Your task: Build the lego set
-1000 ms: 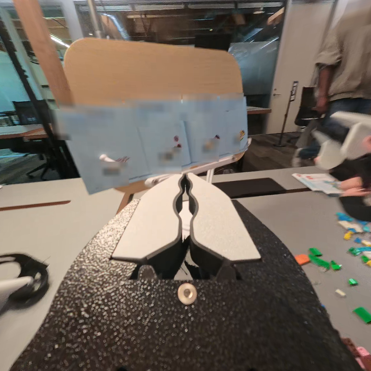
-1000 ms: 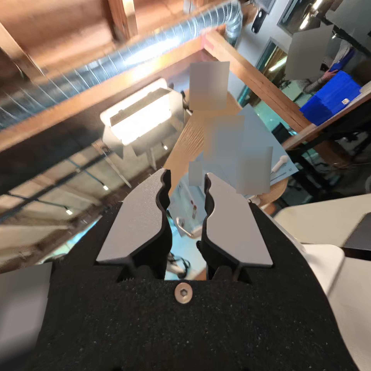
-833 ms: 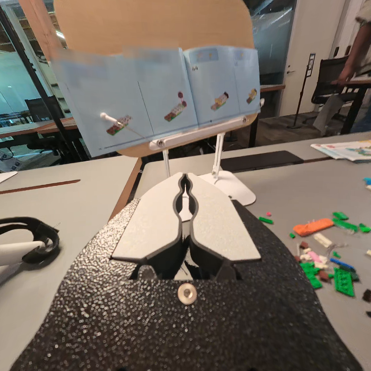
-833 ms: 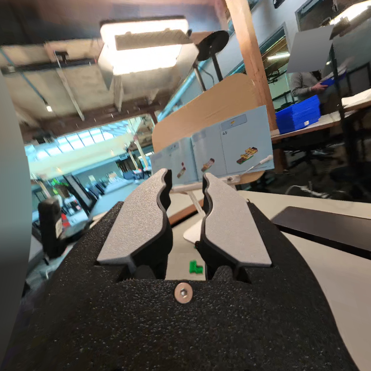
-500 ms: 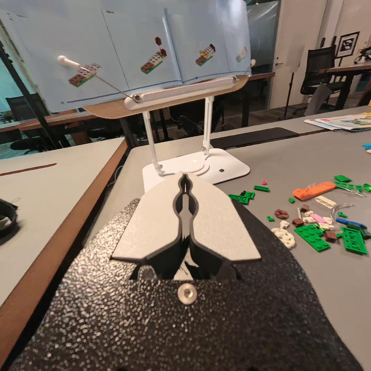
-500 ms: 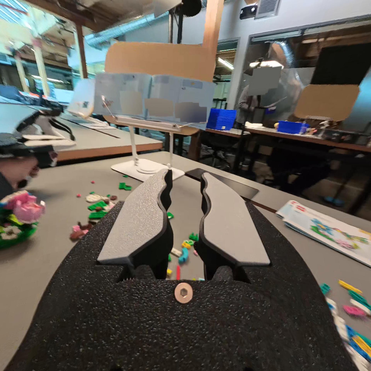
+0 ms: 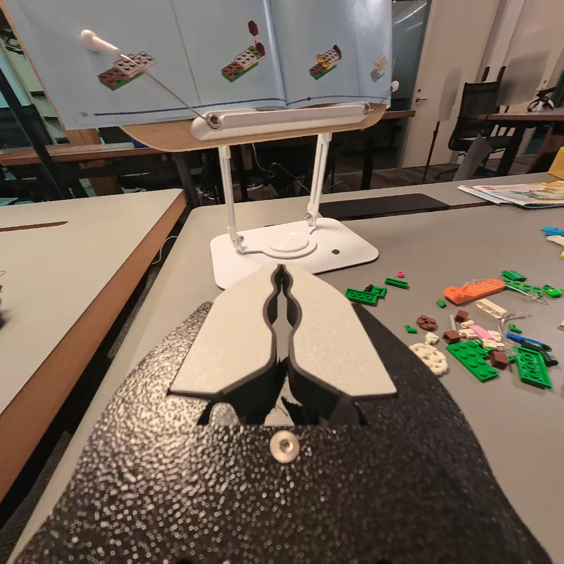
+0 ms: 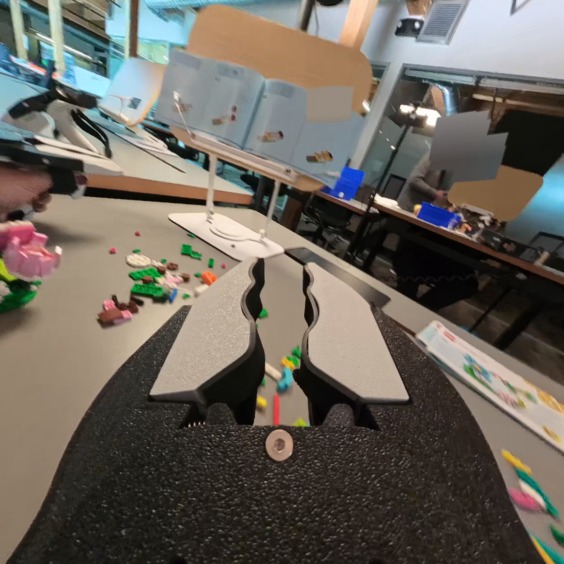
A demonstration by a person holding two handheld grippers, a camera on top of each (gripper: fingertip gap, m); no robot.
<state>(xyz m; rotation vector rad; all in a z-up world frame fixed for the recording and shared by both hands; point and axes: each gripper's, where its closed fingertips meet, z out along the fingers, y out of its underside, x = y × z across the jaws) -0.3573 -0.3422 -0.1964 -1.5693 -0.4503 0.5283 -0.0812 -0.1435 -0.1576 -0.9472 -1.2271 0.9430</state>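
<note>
My left gripper point(image 7: 281, 269) is shut and empty, hovering over the grey table point(image 7: 427, 457) in front of the white stand base point(image 7: 351, 244). Loose lego pieces lie to its right: green plates point(image 7: 471, 360), an orange piece point(image 7: 467, 293), a brown round piece point(image 7: 426, 322). My right gripper point(image 8: 282, 265) is open and empty above the table. The same pile point(image 8: 146, 283) lies to its left, and more small pieces point(image 8: 287, 375) lie under its fingers. A pink and green partial build point(image 8: 24, 259) sits at the far left of the right wrist view.
An open instruction booklet point(image 7: 213, 55) rests on the raised stand; it also shows in the right wrist view point(image 8: 244, 116). A second booklet point(image 8: 488, 375) lies flat at the right. A black mat point(image 8: 335, 274) lies behind. A hand point(image 8: 21, 189) holds the left gripper's handle. One gripper's finger ends stand about 35 cm off the other's. To the brown round piece point(image 7: 426, 322): left tips about 15 cm, right tips about 25 cm.
Both views have tilted down from the stand and ceiling to the table. The left gripper has moved closer to the stand base. The left jaws stayed shut and the right jaws stayed open.
</note>
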